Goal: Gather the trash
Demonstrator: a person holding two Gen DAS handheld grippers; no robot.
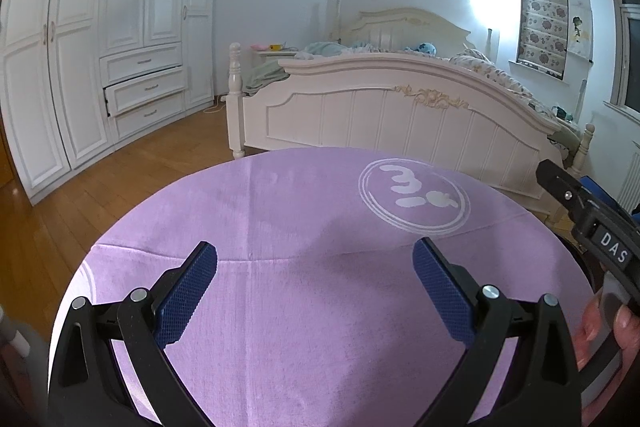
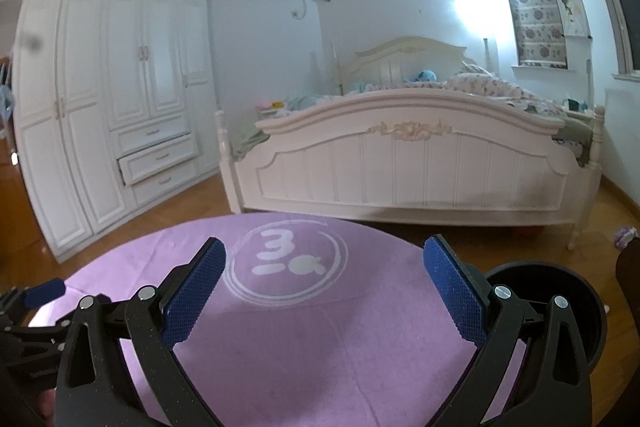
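My left gripper (image 1: pixel 316 287) is open above a purple cloth-covered table (image 1: pixel 280 307), with nothing between its blue pads. My right gripper (image 2: pixel 324 291) is open too, over the same purple cloth (image 2: pixel 300 359), and holds nothing. A black round bin (image 2: pixel 560 291) stands just past the table's right edge, beside the right finger. No loose trash shows on the cloth in either view. The right gripper's body (image 1: pixel 588 223) reaches in at the right edge of the left wrist view, with a hand (image 1: pixel 608 327) on it. The left gripper's blue fingertip (image 2: pixel 44 291) shows at the left edge of the right wrist view.
A white printed emblem (image 1: pixel 414 193) marks the cloth. A cream bed footboard (image 1: pixel 400 111) stands right behind the table. A white wardrobe (image 1: pixel 100 47) with one drawer (image 1: pixel 146 93) pulled out fills the left wall. Wooden floor (image 1: pixel 120 167) lies between. A small pale object (image 2: pixel 626 235) lies on the floor at right.
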